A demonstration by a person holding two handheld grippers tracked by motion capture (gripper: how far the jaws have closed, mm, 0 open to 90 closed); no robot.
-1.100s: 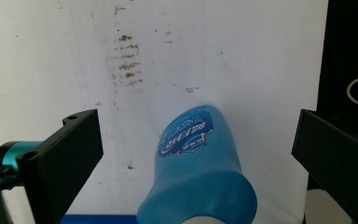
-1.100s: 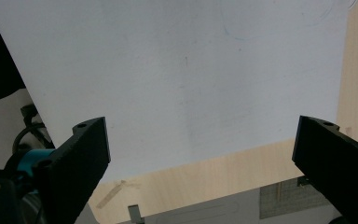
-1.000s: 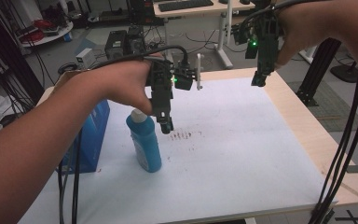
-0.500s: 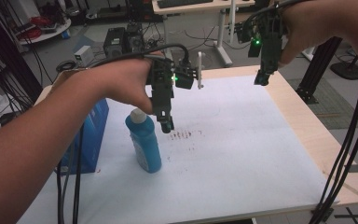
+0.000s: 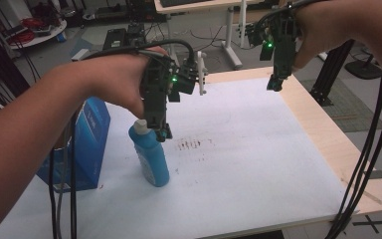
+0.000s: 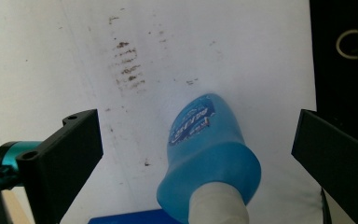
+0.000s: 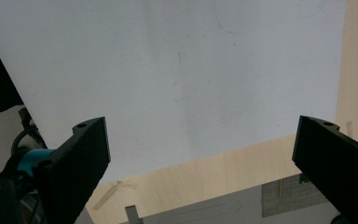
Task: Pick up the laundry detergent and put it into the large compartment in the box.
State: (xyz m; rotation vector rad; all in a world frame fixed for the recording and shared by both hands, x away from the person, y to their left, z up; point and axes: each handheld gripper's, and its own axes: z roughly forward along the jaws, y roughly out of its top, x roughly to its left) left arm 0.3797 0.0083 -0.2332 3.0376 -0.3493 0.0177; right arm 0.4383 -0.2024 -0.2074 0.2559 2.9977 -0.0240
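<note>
The counter (image 5: pixel 258 164) in front of me is covered by a white sheet, with bare wood along its right and far edges and a patch of dark smudges (image 5: pixel 191 144) near the middle. At the left edge stands a blue box (image 5: pixel 87 144), and just beside it the blue bottle (image 5: pixel 151 154), upright with its white cap (image 5: pixel 140 127) on.

My left tool (image 6: pixel 196 154) hangs over that bottle, jaws spread wide to either side of the cap and touching nothing. The main risk, as I judge it, is that the bottle is tall and narrow: if I come down off-centre, one jaw could nudge the shoulder and tip it toward the box or onto the sheet. A pinch on the smooth tapered neck could also slip.

My right tool (image 5: pixel 277 74) is released too, held high above the far right corner, well apart from everything.
</note>
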